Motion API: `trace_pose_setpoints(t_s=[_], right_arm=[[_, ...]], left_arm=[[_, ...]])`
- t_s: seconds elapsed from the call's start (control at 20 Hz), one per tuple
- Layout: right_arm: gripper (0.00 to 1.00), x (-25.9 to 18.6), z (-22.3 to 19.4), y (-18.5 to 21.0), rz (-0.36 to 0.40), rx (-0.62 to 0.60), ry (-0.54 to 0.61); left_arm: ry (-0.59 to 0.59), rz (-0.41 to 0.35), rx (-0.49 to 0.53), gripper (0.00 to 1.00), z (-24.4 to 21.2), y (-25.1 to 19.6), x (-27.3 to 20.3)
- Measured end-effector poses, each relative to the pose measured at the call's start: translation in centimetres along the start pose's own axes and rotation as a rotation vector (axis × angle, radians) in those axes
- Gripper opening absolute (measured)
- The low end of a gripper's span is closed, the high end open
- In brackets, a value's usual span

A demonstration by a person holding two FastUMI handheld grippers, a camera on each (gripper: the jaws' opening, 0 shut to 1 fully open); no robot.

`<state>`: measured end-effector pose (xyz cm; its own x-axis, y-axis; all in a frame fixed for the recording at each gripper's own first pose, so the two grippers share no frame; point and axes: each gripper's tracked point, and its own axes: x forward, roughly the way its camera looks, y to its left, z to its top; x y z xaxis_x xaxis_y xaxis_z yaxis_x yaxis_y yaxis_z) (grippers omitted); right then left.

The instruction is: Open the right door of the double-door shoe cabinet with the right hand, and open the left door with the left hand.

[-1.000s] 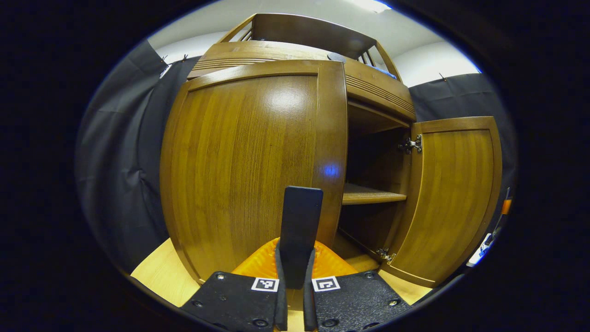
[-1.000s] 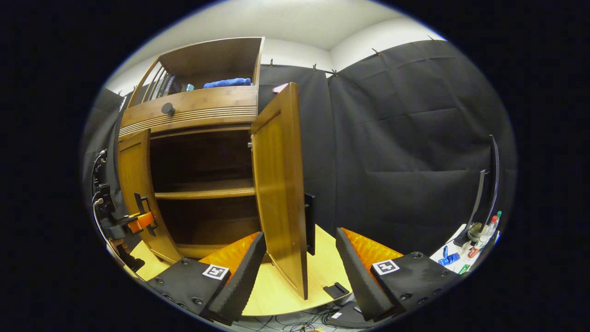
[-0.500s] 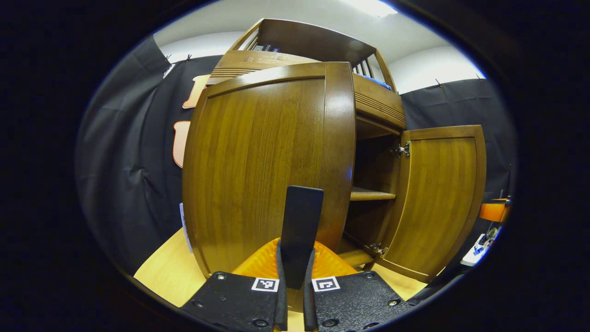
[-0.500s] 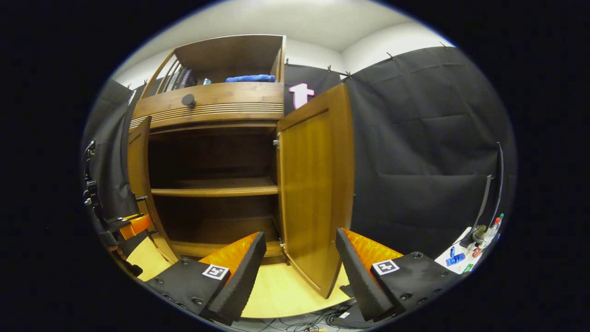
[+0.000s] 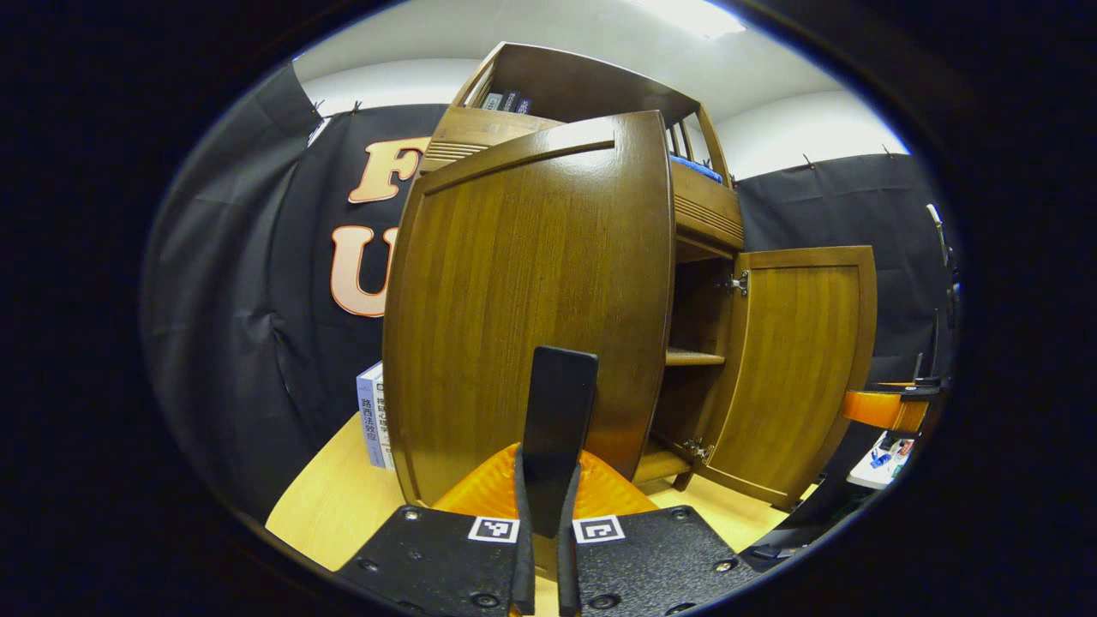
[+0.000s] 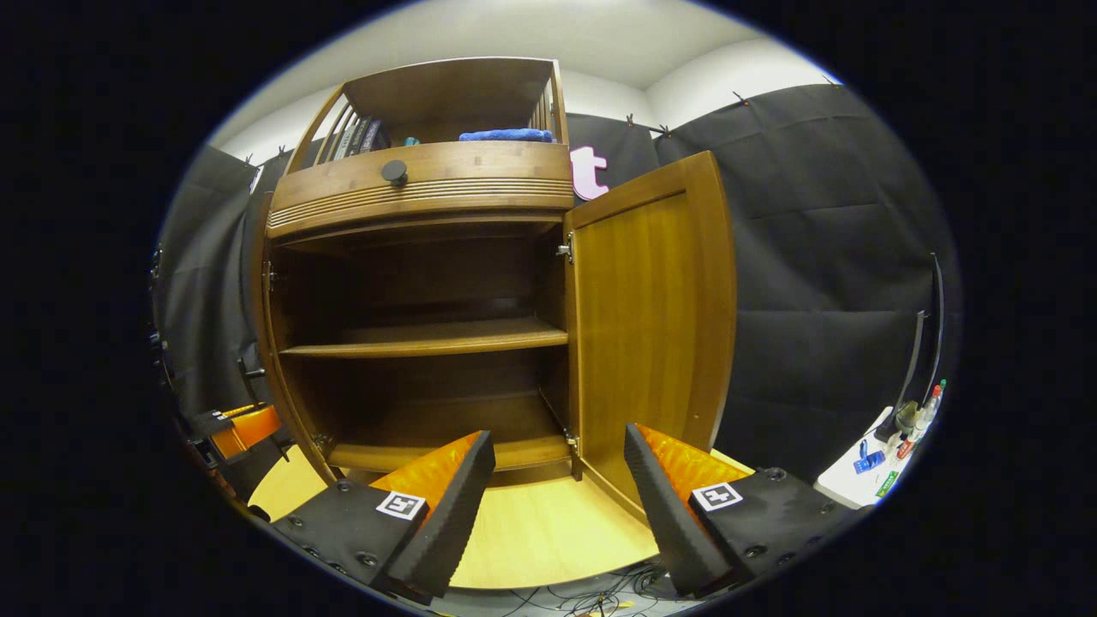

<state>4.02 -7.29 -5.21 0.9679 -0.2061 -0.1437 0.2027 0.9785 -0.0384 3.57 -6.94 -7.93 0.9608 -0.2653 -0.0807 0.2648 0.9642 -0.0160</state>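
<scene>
The wooden shoe cabinet (image 6: 420, 193) stands with both doors swung out. In the left gripper view the left door (image 5: 531, 283) looms close, and my left gripper (image 5: 542, 514) is shut on its dark flat handle (image 5: 559, 394). The right door (image 5: 801, 368) hangs wide open farther off, with the right gripper (image 5: 887, 407) beyond it. In the right gripper view my right gripper (image 6: 557, 439) is open with nothing between its fingers, just in front of the right door (image 6: 656, 308). The left door (image 6: 264, 343) shows edge-on, with the left gripper (image 6: 236, 428) beside it. The inner shelf (image 6: 428, 337) is bare.
The cabinet stands on a light wooden platform (image 6: 531, 531) with cables (image 6: 591, 600) below its front edge. A drawer with a dark knob (image 6: 394, 171) sits above the doors, with books (image 6: 351, 137) and a blue cloth (image 6: 506, 134) on top. A white book (image 5: 370, 424) leans left of the cabinet. A small table with bottles (image 6: 891, 446) stands at the right.
The left door has swung farther open, with my left gripper still on its handle. The right door has swung out wider and no longer stands between my right gripper's fingers.
</scene>
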Motion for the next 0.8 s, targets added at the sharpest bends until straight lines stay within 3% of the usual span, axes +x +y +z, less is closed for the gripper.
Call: trace_pose_setpoints(t_s=[0.4, 0.5, 0.55, 0.6, 0.8], right_arm=[[0.98, -1.3, -0.7, 4.3, 0.033, -0.024, -0.010], [0.98, -1.5, -1.0, 5.0, 0.041, -0.027, -0.006], [0.98, -1.6, -1.0, 5.5, 0.045, -0.029, -0.005], [0.98, -1.7, -1.0, 5.7, 0.048, -0.031, -0.005], [0.98, -1.9, -1.2, 7.4, 0.070, -0.036, -0.002]], left_arm=[[0.009, 0.024, -0.003, 0.09, 0.6, 4.1, -3.5], [0.004, 0.046, 0.004, 0.07, 0.7, 5.4, -4.4], [-0.001, 0.059, 0.010, 0.11, 0.9, 6.0, -4.8], [-0.002, 0.075, 0.017, 0.06, 1.0, 6.8, -5.3], [-0.006, 0.156, 0.024, 0.05, 1.6, 10.3, -6.8]])
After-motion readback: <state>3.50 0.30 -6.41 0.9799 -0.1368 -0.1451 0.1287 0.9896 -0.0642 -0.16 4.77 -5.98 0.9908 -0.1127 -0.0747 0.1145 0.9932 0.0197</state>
